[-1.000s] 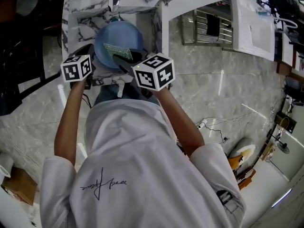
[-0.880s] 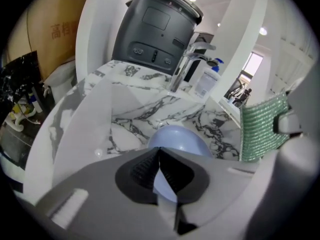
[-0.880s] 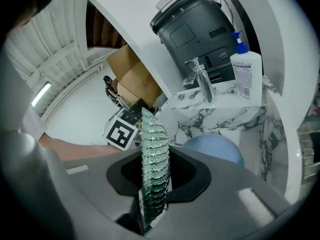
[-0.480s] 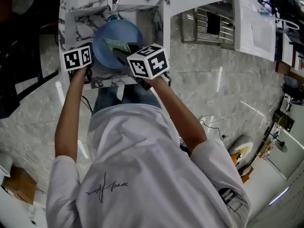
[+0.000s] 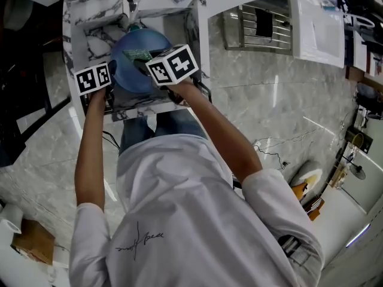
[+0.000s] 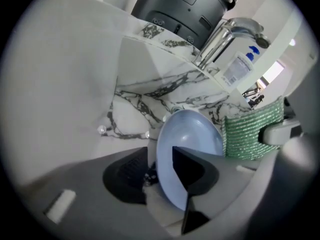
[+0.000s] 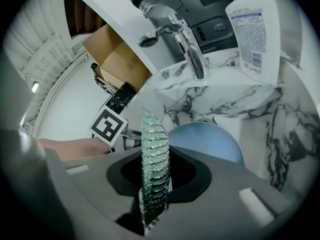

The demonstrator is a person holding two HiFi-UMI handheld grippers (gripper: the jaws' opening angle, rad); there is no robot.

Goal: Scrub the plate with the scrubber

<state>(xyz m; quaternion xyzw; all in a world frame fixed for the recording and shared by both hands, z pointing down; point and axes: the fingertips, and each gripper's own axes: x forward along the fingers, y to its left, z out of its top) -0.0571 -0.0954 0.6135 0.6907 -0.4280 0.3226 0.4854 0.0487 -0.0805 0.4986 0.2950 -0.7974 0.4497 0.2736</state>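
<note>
- The left gripper [image 6: 157, 166] has its jaws apart. They have just been opening, and the rim of the plate [image 6: 192, 134] stands between them. A gap shows at the left pad, so I judge the plate is not clamped.
- The right gripper [image 7: 155, 181] has its jaws pressed on the scrubber [image 7: 154, 154], which stands on its edge between them.
- The plate is blue and tilted, almost on its edge, inside the marbled sink [image 6: 132, 96] below the faucet [image 7: 182, 39]. Its lower part is hidden, so I cannot tell what it rests on.
- In the left gripper view the scrubber is just beside the right rim of the plate. I cannot tell if they touch.
- Progress: the scrubber is in the grip and both grippers are at the plate. No foam or water shows on the plate, so I judge most of the scrubbing is left. The plate probably needs a firm hold first.
</note>
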